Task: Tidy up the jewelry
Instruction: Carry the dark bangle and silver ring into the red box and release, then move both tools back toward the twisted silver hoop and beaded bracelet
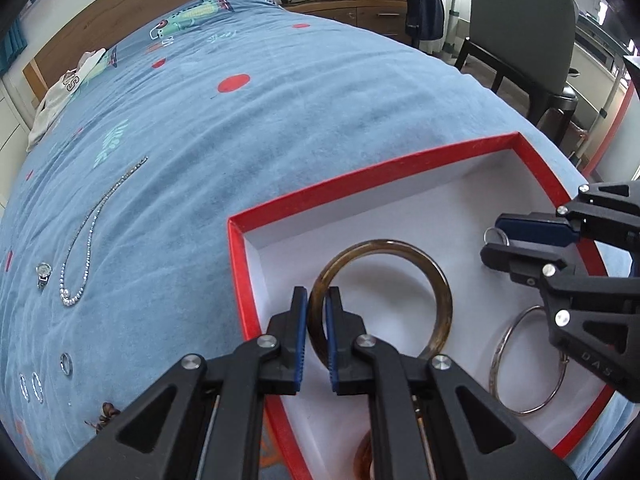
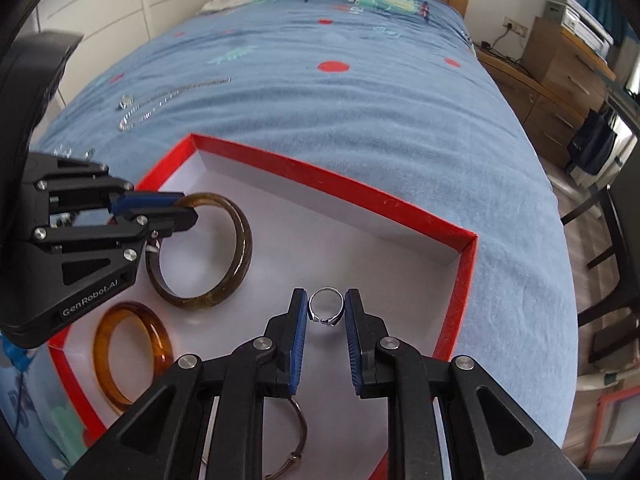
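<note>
A red box (image 1: pixel 360 178) with a white inside lies on the blue bedspread; it also shows in the right wrist view (image 2: pixel 466 280). My left gripper (image 1: pixel 317 300) is shut on a dark brown bangle (image 1: pixel 436 284) inside the box, also seen in the right wrist view (image 2: pixel 240 256). My right gripper (image 2: pixel 326 306) is shut on a small silver ring (image 2: pixel 326 294) above the box floor; the ring (image 1: pixel 494 236) shows between its fingers in the left wrist view. An amber bangle (image 2: pixel 158 338) and a thin silver bangle (image 1: pixel 504 350) lie in the box.
On the bedspread left of the box lie a beaded necklace (image 1: pixel 90 240), a small watch (image 1: pixel 43 272), a ring (image 1: pixel 66 364), earrings (image 1: pixel 30 387) and a brown clip (image 1: pixel 105 414). Clothing (image 1: pixel 60 92) lies near the headboard. A chair (image 1: pixel 528 28) and drawers (image 2: pixel 560 92) stand beside the bed.
</note>
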